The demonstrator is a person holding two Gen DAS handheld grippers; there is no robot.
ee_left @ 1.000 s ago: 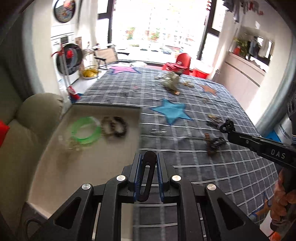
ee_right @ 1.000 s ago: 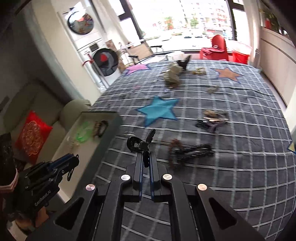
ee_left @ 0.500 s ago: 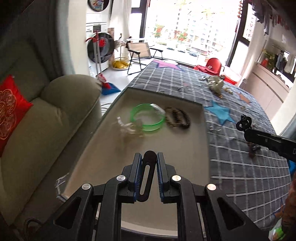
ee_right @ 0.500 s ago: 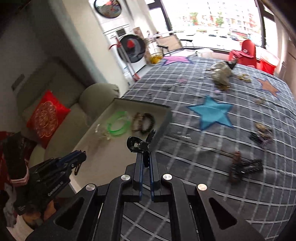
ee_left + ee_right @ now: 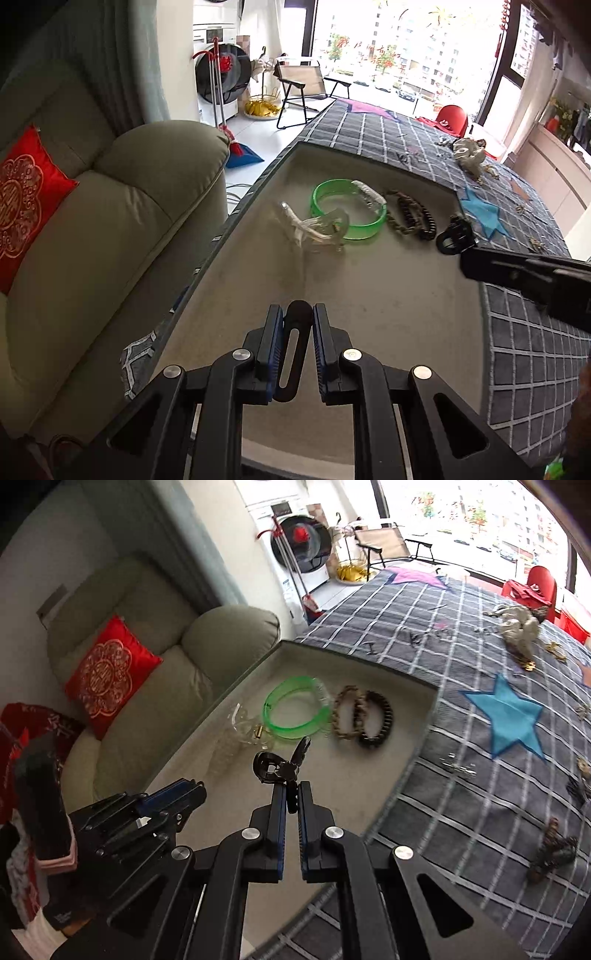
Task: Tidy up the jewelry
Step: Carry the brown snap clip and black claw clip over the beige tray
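Over the beige tray (image 5: 413, 716), the right gripper (image 5: 291, 794) pinched a black hair claw (image 5: 280, 766). The left gripper (image 5: 298, 317) pinched a black slotted clip (image 5: 293, 350). Only the right view showed loose jewelry (image 5: 554, 853) beyond the tray's right wall; a green bangle (image 5: 347, 214) lay inside.

Beige sofa (image 5: 110, 206), red cushion (image 5: 110, 674), bright window (image 5: 406, 51), washing machine (image 5: 295, 542)

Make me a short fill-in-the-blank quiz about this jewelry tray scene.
1. The bangle in the tray is coloured ____.
2. The right hand-held gripper is shut on a black ____.
3. The star nearest the tray is ____.
4. The cushion on the sofa is ____.

Missing words: green; clip; blue; red
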